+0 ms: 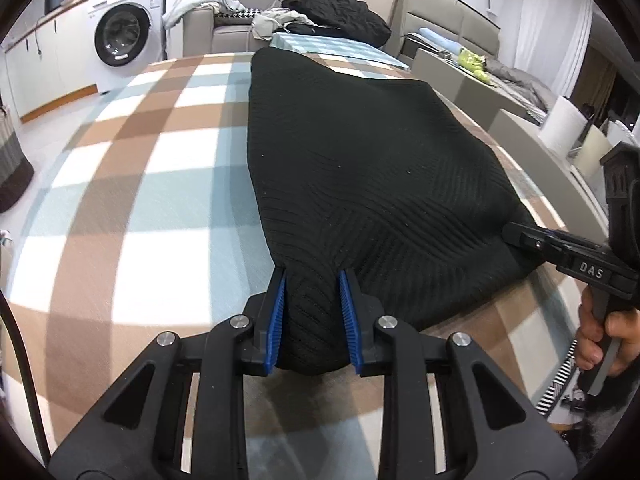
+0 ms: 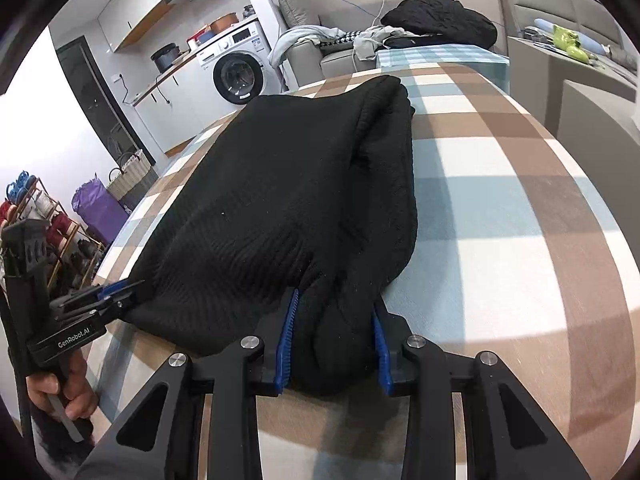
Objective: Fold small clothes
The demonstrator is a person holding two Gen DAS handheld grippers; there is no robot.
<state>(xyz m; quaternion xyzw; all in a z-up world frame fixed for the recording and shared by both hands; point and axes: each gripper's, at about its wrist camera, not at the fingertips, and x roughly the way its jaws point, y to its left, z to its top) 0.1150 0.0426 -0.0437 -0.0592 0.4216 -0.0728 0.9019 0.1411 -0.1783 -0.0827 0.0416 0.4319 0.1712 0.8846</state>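
A black ribbed knit garment (image 1: 360, 168) lies folded lengthwise on a checked brown, blue and white table cloth (image 1: 160, 184). My left gripper (image 1: 313, 276) is shut on a bunch of fabric at the garment's near left corner, which fills the gap between the blue pads (image 1: 280, 312). The right gripper (image 1: 510, 234) bites the near right corner, with a hand on its handle. In the right wrist view the same garment (image 2: 280, 184) runs away from me, and my right gripper (image 2: 336, 300) pinches its thick near edge. The left gripper (image 2: 120, 290) grips the corner at the left.
A washing machine (image 1: 124, 34) and a sofa with a black clothes pile (image 1: 340, 12) stand beyond the table. A white paper roll (image 1: 562, 128) is off the right edge. A shoe rack (image 2: 36, 216) and a purple bag (image 2: 98, 208) stand on the floor at the left.
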